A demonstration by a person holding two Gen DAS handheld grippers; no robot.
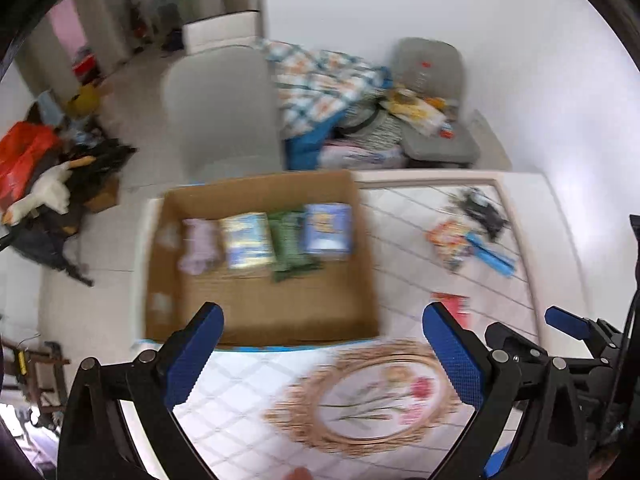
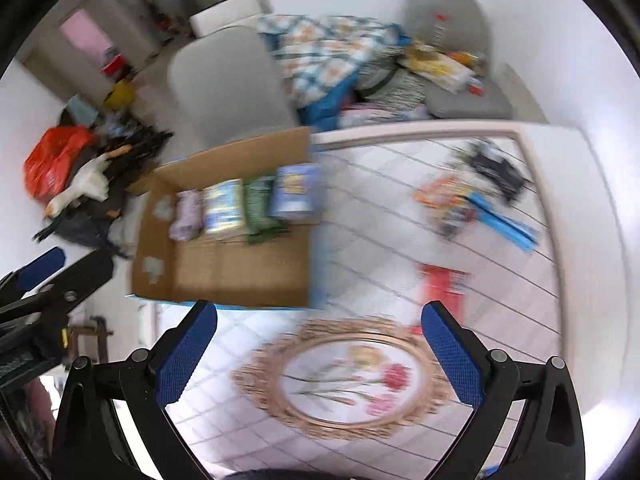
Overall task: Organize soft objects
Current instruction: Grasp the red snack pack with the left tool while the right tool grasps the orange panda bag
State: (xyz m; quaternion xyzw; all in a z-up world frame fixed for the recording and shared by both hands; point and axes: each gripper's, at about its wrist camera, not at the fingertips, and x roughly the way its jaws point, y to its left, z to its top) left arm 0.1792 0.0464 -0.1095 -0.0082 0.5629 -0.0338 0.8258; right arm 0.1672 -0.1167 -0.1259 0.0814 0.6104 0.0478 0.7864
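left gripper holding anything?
No: the left gripper is open, nothing between its blue fingers, only the table and the cardboard box beyond.

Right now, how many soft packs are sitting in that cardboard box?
4, lined up along the far wall of the cardboard box: a lilac bundle leftmost, then a pale blue-yellow pack, a green pack, and a blue pack rightmost. Blur could hide something smaller.

grey chair [image 1: 222, 108] | goose toy [image 1: 44, 192] | orange bag [image 1: 24, 156]
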